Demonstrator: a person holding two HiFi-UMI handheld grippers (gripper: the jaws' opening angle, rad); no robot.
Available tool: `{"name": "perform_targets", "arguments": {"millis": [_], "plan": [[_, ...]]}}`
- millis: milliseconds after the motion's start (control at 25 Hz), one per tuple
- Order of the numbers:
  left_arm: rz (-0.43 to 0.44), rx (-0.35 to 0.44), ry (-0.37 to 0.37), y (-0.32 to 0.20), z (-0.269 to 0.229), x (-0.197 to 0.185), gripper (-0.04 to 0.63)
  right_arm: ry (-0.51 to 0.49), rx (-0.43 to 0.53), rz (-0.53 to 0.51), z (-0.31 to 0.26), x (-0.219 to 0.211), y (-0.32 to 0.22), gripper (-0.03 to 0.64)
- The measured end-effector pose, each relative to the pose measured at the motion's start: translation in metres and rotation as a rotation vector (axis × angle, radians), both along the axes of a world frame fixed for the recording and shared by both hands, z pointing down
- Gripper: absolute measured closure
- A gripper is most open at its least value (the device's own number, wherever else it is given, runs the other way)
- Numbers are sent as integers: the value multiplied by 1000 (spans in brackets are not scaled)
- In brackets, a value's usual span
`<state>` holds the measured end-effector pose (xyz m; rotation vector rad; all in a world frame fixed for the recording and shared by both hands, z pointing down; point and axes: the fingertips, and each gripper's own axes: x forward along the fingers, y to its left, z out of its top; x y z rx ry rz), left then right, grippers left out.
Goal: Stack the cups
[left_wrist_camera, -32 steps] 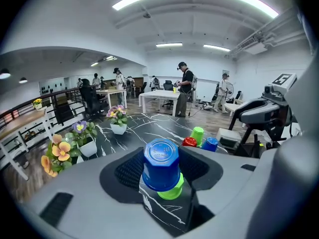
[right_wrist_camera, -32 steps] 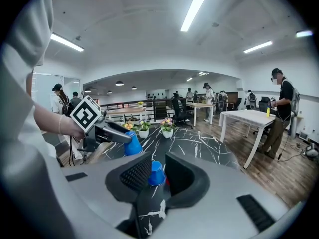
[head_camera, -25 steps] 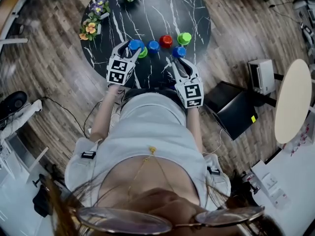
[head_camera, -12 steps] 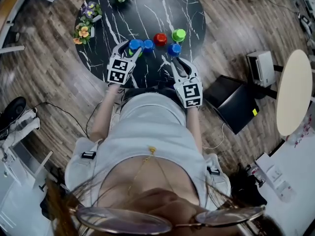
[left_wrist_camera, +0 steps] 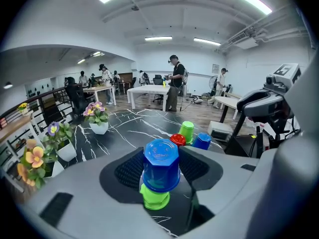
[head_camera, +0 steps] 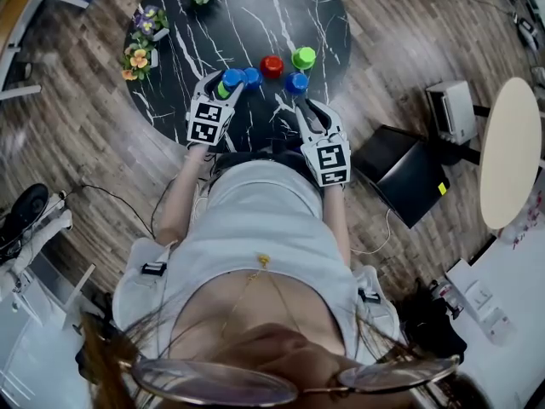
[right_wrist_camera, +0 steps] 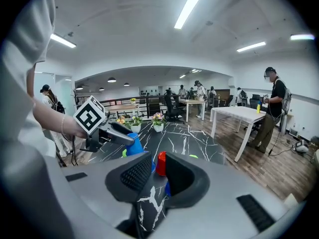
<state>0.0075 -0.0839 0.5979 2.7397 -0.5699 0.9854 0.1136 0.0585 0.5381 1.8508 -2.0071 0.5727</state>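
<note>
"Six cups in all?"

"Six, all on the near half of the table (head_camera: 255, 15). The blue cup (left_wrist_camera: 161, 164) is upside down over a green cup (left_wrist_camera: 154, 200), toward the near left edge."

"Is it pushed all the way down?"

"I cannot tell. The top of the green cup is hidden inside it. Only the lower part shows, standing on the table."

"What holds the blue cup?"

"The left gripper (head_camera: 227, 83). Its jaws are closed on the cup's sides, one pad pressed to each."

"And the right gripper (head_camera: 308, 105)?"

"Its jaws stand a narrow gap apart with nothing between them. It hangs over the near edge, just short of a second blue cup (head_camera: 296, 82). In the right gripper view that cup is mostly hidden behind one jaw, and the red cup (head_camera: 272, 66) shows through the gap, farther off."

"The rest?"

"A third blue cup (head_camera: 253, 77) stands just beside the held pair. Whether it touches them is hard to make out. A second green cup (head_camera: 303, 57) is near the red cup, toward the middle. Flower pots (head_camera: 140, 54) line the left edge, and the table's far edge is cut off in the head view."
</note>
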Motion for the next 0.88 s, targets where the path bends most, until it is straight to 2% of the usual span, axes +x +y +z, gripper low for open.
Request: {"name": "perform_targets", "arguments": {"millis": [440,880], "plan": [[3,20,-5,2,3,0,357,4,-2,-13,1,1,0,532],[-9,22,28,6,0,-2,354,8,0,-29,0,2,-1,532]]}}
